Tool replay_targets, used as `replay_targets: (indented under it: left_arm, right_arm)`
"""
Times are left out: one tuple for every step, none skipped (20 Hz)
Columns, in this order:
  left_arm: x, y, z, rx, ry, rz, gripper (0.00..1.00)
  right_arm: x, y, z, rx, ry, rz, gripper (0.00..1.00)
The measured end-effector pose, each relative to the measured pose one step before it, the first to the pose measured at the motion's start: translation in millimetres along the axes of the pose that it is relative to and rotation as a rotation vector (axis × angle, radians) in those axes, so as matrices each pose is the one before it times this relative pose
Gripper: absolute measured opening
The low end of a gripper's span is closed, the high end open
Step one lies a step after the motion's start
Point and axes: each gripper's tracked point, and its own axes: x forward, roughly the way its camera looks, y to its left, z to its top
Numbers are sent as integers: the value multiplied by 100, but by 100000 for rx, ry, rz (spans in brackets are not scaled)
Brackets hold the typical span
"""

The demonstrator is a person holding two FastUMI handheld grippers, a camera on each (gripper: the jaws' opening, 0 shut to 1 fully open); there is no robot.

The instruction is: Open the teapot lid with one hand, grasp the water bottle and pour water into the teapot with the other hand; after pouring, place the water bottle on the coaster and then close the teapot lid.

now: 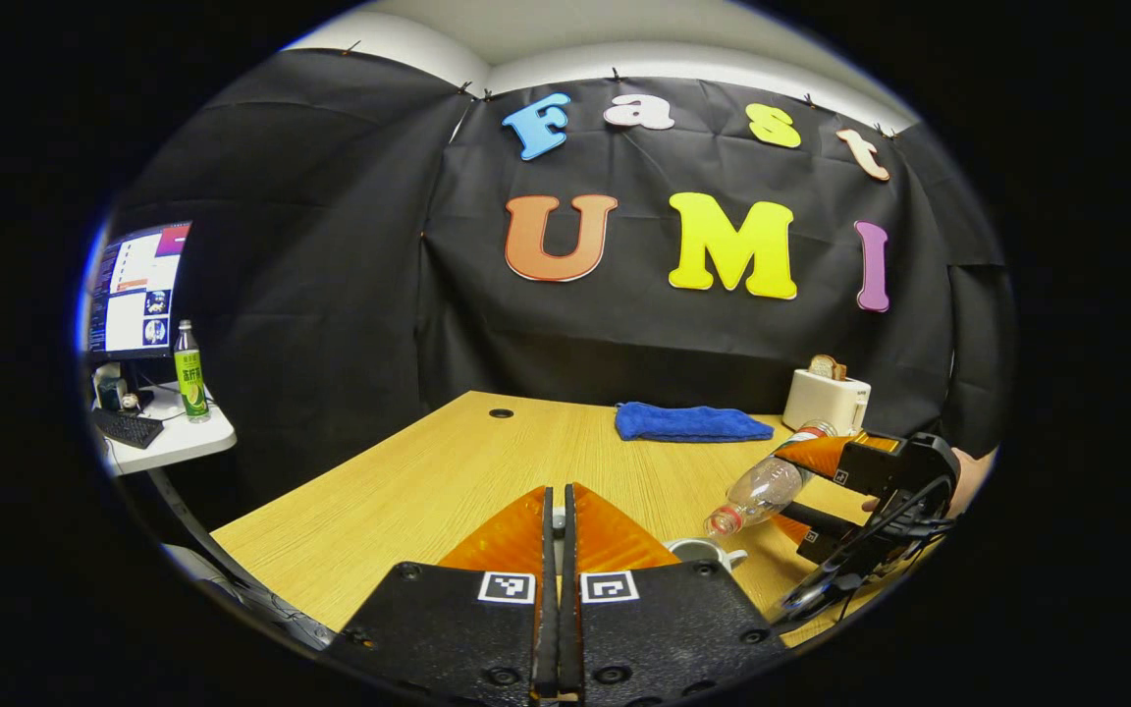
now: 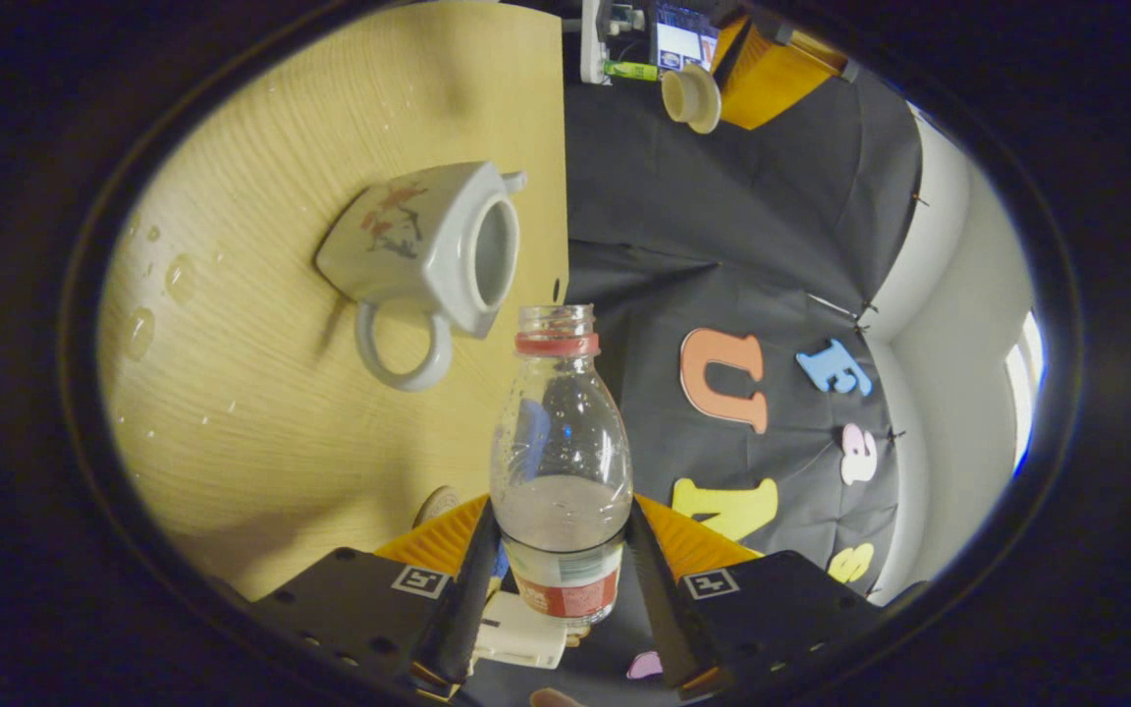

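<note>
A white teapot [image 2: 428,245] with a painted side and a loop handle stands lidless on the wooden table [image 2: 261,412]. In the left gripper view its rim [image 1: 708,552] peeks out beside my fingers. My right gripper [image 2: 561,550] is shut on a clear water bottle [image 2: 561,442] with a red neck ring and no cap. The bottle [image 1: 767,486] is tilted, mouth down, just above the teapot. My left gripper [image 1: 557,491] is shut. The right gripper view shows the teapot lid [image 2: 691,96] held up at its fingers [image 2: 767,79]. A round coaster edge [image 2: 436,506] shows by my right fingers.
Water drops [image 2: 148,295] lie on the table near the teapot. A blue cloth [image 1: 688,422] and a white toaster [image 1: 826,398] sit at the table's far side. A side table [image 1: 168,442] at the left holds a monitor, a keyboard and a green bottle [image 1: 190,371].
</note>
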Motion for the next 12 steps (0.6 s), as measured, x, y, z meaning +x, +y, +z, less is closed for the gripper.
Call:
replay_targets:
  left_arm:
    - [-53,19,-9,302,-57,104,3]
    - [-31,37,62,82,-102,56,3]
    - [35,72,179,-55,-73,-140,3]
    - [25,-84,46,-7,-106,-83,3]
    - [-96,42,-88,54,-2,-17,3]
    - [15,40,-29,101,50,-93,3]
    - [25,-29,50,-3,13,146,3]
    - [44,54,25,-74,-41,-10,3]
    - [-103,-34,30,-170,-145,6,3]
    - [11,27,40,-80,7,28,3]
    - [-29,97,-3,-16,-50,98,3]
    - [-66,-27,27,-2,-81,-78,3]
  right_arm:
    - [-118,-281,90,-1686,-578,-778,71]
    - [-38,-121,138,-963,-413,-613,71]
    - [-37,-110,38,-831,-241,-165,71]
    - [92,-73,116,-990,-399,-309,71]
    - [-48,-178,73,-1249,-297,-293,71]
    - [62,-119,59,-1087,-459,-319,71]
    - [-14,-120,107,-820,-198,-302,71]
    - [-99,-105,123,-833,-375,-442,71]
    - [-71,-164,78,-886,-338,-567,71]
    - [-73,-126,110,-991,-350,-314,71]
    - [-32,-146,21,-943,-295,-392,71]
    - [52,-162,118,-1024,-235,-338,71]
